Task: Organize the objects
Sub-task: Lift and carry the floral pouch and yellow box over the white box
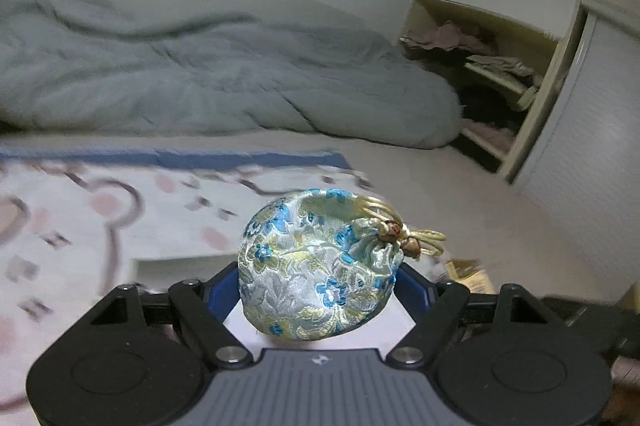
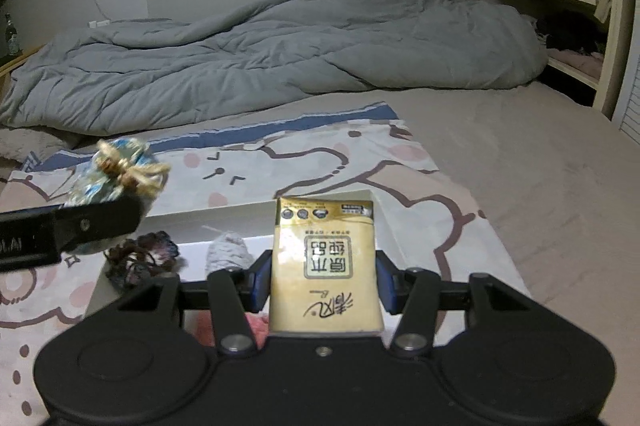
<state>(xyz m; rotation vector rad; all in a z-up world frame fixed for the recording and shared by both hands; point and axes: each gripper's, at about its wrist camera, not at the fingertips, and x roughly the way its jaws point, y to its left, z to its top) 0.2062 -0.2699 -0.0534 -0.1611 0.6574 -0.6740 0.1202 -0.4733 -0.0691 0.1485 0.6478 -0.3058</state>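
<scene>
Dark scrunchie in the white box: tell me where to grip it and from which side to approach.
Take the dark scrunchie by its bunched outer ring, coming straight down from above. It lies flat in the open-topped white box, so the walls block a side approach, and a pale yarn-like bundle sits close on its right. Both tools are occupied now, so one must first be emptied.

Open passage at 3 o'clock of the white box (image 2: 240,226): bare beige sheet (image 2: 540,185), nothing on it. Blocked at 12 o'clock by the heaped grey duvet (image 2: 280,45) across the bed. Cluttered inside the box: dark scrunchie (image 2: 140,258) at its 9 o'clock, pale yarn bundle (image 2: 228,254) mid-floor. At 2 o'clock, an open wardrobe (image 2: 608,25) with stuffed shelves. At 9 o'clock, crowded by the left gripper (image 2: 80,226) carrying a brocade pouch (image 1: 316,266).
</scene>
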